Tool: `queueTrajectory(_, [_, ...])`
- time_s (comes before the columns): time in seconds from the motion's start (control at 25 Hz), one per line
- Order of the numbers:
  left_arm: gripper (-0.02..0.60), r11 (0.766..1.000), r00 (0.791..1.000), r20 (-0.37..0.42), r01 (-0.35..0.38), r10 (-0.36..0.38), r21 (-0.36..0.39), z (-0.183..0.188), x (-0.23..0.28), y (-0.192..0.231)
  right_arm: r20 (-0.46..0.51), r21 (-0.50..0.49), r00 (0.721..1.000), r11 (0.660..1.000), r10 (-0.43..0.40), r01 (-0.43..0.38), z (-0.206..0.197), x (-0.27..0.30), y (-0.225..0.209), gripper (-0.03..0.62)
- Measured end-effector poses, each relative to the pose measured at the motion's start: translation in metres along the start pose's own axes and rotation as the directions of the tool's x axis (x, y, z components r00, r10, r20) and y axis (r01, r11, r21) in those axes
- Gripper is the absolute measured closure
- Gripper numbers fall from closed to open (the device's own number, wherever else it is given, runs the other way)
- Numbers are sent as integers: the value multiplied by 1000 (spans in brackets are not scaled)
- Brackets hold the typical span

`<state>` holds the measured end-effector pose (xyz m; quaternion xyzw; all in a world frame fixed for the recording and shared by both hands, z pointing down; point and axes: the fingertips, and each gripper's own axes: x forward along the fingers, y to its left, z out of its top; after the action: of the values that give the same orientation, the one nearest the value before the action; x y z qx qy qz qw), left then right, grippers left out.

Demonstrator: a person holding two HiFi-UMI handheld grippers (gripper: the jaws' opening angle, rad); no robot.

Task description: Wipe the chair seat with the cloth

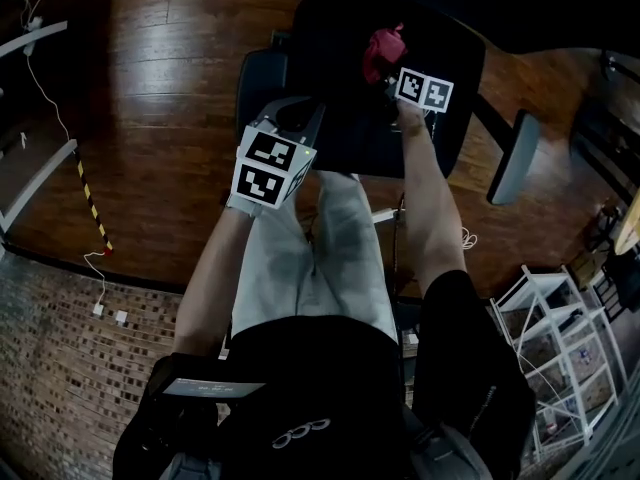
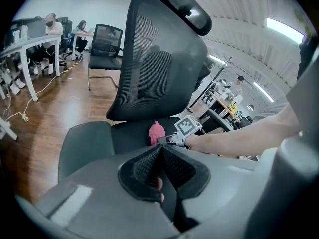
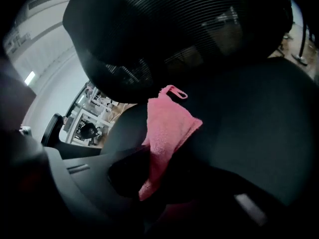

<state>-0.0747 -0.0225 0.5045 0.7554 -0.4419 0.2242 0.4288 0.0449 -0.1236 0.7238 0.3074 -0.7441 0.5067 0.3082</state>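
A black office chair stands in front of me, its seat (image 1: 340, 118) (image 2: 132, 136) (image 3: 254, 118) dark and smooth under a mesh backrest (image 2: 159, 59) (image 3: 174, 29). A pink cloth (image 1: 383, 52) (image 2: 156, 132) (image 3: 168, 133) hangs over the back part of the seat. My right gripper (image 1: 388, 76) (image 3: 152, 176) is shut on the cloth's lower end, and its marker cube (image 2: 187, 128) shows beside the cloth. My left gripper (image 1: 298, 113) (image 2: 160, 152) hovers at the seat's front left. Its jaws are shut with nothing in them.
Armrests (image 1: 258, 78) (image 1: 514, 158) flank the seat. A white wire rack (image 1: 560, 348) stands at the lower right and striped tape (image 1: 90, 196) lies on the wooden floor at the left. Another chair (image 2: 106, 39) and desks with people (image 2: 30, 44) are farther off.
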Motion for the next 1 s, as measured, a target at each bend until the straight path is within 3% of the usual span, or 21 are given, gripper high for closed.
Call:
queueTrajectory(0.28, [588, 997, 997, -8, 76, -76, 26, 14, 30, -44, 61, 65, 982, 983, -178, 174, 17, -84, -108, 526])
queueTrajectory(0.52, [588, 989, 991, -9, 134, -134, 59, 26, 51, -80, 69, 114, 932, 931, -356, 347, 24, -142, -160, 526])
queueTrajectory(0.64, [588, 983, 987, -4, 161, -161, 85, 35, 56, -95, 52, 101, 880, 880, -471, 465, 25, -165, -177, 525])
queueTrajectory(0.8, [588, 979, 983, -1, 182, -183, 90, 37, 56, -103, 19, -11, 783, 783, -621, 622, 22, -188, -191, 526])
queueTrajectory(0.88, [588, 979, 983, 1, 184, -185, 88, 36, 53, -102, 10, -23, 780, 780, -625, 625, 17, -185, -188, 526])
queueTrajectory(1.0, [588, 980, 984, 1, 180, -181, 88, 31, 45, -93, 9, -36, 807, 806, -591, 591, 13, -164, -170, 526])
